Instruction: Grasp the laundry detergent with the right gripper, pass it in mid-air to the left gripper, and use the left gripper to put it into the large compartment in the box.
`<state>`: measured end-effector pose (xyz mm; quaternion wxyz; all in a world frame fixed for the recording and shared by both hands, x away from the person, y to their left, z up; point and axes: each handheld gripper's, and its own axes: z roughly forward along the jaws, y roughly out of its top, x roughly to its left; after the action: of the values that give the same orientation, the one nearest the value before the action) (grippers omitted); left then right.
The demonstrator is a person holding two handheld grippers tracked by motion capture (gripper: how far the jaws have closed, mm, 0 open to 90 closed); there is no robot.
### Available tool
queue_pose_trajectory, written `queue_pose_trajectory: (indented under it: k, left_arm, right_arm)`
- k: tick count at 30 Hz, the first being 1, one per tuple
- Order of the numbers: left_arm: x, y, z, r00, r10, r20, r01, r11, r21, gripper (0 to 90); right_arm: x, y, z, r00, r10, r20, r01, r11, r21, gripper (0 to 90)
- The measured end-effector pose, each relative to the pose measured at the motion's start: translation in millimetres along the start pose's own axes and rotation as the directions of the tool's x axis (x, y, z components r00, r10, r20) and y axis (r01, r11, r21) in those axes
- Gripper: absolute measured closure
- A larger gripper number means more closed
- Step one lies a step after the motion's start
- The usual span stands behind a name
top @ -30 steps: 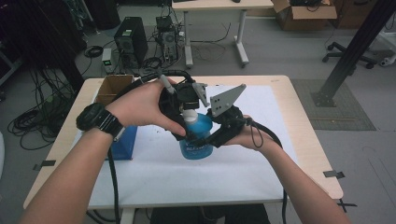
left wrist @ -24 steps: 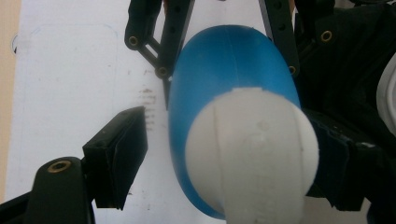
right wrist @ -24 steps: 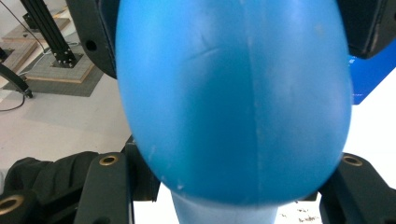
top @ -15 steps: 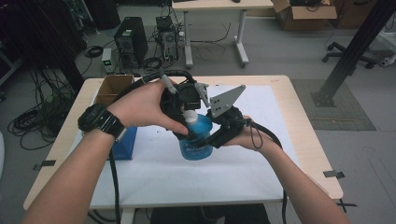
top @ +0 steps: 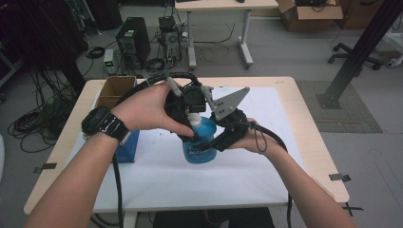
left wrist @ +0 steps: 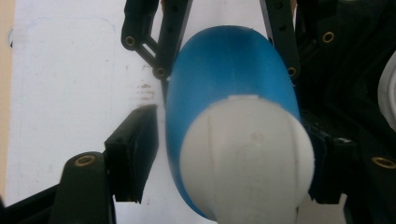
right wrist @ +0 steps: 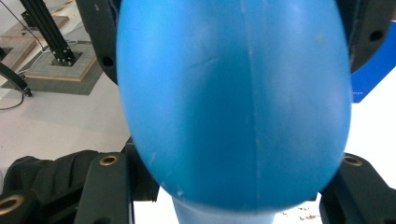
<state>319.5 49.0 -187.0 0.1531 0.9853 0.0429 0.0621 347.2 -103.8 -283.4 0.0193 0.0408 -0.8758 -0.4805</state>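
A blue bottle (top: 198, 149) with a white cap (top: 194, 121) stands over the white sheet in the middle of the table. My right gripper (top: 215, 138) comes in from the right, shut on the bottle's blue body (right wrist: 233, 102). From above, my left gripper (top: 189, 114) straddles the cap. In the left gripper view the cap (left wrist: 247, 163) sits between the pads: the right one touches it, while the left pad (left wrist: 135, 151) stands a little off it. The right gripper's linkages (left wrist: 159, 37) show beyond the bottle.
A blue box (top: 127, 147) lies on the table left of the bottle, under the left forearm. An open cardboard box (top: 114, 90) stands at the back left corner. A white sheet (top: 266, 166) covers most of the wooden table (top: 313, 142). Cables trail off both grippers.
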Motion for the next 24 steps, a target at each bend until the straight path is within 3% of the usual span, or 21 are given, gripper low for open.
queue_pose_trajectory:
  k: [6, 18, 24]
  left_arm:
    - [-0.5, 1.2, 0.1, 1.0, 0.002, 0.004, -0.002, 1.0, 0.009, 37.0]
    - [-0.4, 3.9, -0.6, 1.0, 0.0, 0.007, 0.0, 0.9998, 0.022, 37.7]
    - [1.8, 5.1, -5.3, 0.9994, -0.029, 0.017, 0.029, 0.9996, 0.007, 37.9]
  right_arm:
    - [-1.2, -0.6, -0.2, 1.0, 0.008, 0.004, -0.008, 1.0, 0.006, 41.6]
    - [-1.5, -0.1, -0.8, 1.0, 0.007, 0.003, -0.007, 1.0, 0.011, 41.6]
    - [-2.7, 0.7, -3.7, 0.9999, 0.014, -0.01, -0.014, 1.0, -0.007, 41.1]
